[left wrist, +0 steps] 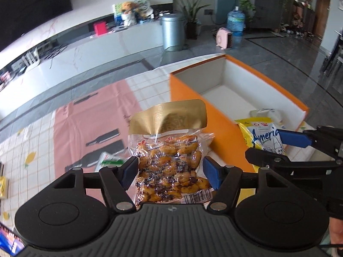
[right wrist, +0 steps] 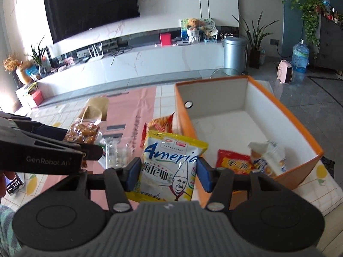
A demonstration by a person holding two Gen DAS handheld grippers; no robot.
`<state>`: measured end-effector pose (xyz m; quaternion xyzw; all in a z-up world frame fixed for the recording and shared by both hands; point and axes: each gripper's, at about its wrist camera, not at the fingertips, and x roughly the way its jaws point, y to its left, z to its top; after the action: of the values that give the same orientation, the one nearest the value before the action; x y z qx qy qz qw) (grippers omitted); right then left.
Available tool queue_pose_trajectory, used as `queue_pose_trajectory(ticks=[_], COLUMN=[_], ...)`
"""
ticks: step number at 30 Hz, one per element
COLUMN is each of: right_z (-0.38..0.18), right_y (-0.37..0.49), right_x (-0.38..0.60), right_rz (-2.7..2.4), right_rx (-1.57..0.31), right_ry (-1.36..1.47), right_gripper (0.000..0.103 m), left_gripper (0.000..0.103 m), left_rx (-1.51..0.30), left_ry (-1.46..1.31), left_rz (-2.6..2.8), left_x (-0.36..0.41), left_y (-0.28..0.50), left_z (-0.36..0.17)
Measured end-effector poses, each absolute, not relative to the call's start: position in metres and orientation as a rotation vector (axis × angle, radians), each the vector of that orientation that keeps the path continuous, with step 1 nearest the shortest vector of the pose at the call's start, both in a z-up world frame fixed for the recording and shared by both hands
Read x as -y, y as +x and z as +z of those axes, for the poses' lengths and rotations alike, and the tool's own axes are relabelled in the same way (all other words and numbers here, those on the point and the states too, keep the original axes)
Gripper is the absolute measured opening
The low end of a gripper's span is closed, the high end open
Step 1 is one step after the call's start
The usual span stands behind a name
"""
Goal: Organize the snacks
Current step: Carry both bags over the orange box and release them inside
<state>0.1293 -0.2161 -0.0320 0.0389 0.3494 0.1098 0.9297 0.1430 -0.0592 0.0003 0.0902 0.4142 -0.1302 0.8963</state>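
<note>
My left gripper (left wrist: pixel 170 172) is shut on a clear vacuum pack of brown glazed snacks with a gold top (left wrist: pixel 169 150), held upright above the table. My right gripper (right wrist: pixel 168 174) is shut on a yellow and white snack bag printed "Ameria" (right wrist: pixel 169 167), also lifted. Just beyond and right of both stands the orange box with white lining (right wrist: pixel 300 128). A red packet (right wrist: pixel 233 162) and a white and blue packet (right wrist: pixel 268 160) lie in its near corner. In the left wrist view the right gripper (left wrist: pixel 300 141) shows at the right with the yellow bag (left wrist: pixel 263 135).
The pink and white checked tablecloth (left wrist: pixel 85 117) carries a small green and white packet (left wrist: pixel 109 160). A red and orange snack bag (right wrist: pixel 160 124) and clear packets (right wrist: pixel 115 152) lie left of the box. A phone (right wrist: pixel 14 185) lies at the table's left edge. A grey bin (right wrist: pixel 233 53) stands on the floor.
</note>
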Motion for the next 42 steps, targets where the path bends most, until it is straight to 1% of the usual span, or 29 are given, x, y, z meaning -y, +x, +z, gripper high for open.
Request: queue_pose_trajectory(ticks=[8, 13, 18, 26, 29, 33, 42], right_z=[-0.014, -0.014, -0.03, -0.061, -0.071, -0.08, -0.106], right_y=[0.143, 0.172, 0.208, 0.262, 0.282, 0.303, 0.328], right_x=[0.284, 0.323, 0.346, 0.34, 0.335, 0.329, 0.31], right_rz=[0.206, 0.232, 0.284, 0.394, 0.421, 0.469, 0.559], right_rx=[-0.69, -0.713, -0.793, -0.9, -0.94, -0.977, -1.046], right_ry=[0.007, -0.021, -0.083, -0.184, -0.221, -0.255, -0.364], right_gripper=[0.054, 0.054, 0.054, 0.054, 0.054, 0.054, 0.053], left_gripper=[0.076, 0.076, 0.076, 0.076, 0.076, 0.076, 0.076], left_rx=[-0.815, -0.858, -0.916, -0.915, -0.934, -0.986, -1.066], left_ry=[0.257, 0.275, 0.353, 0.567, 0.606, 0.656, 0.715], left_rz=[-0.415, -0.535, -0.603, -0.673, -0.69, -0.747, -0.81], left_x=[0.122, 0.155, 0.173, 0.195, 0.203, 0.207, 0.215], left_y=[0.166, 0.203, 0.239, 0.274, 0.286, 0.304, 0.331], left_z=[0.015, 0.001, -0.021, -0.045, -0.05, -0.068, -0.093])
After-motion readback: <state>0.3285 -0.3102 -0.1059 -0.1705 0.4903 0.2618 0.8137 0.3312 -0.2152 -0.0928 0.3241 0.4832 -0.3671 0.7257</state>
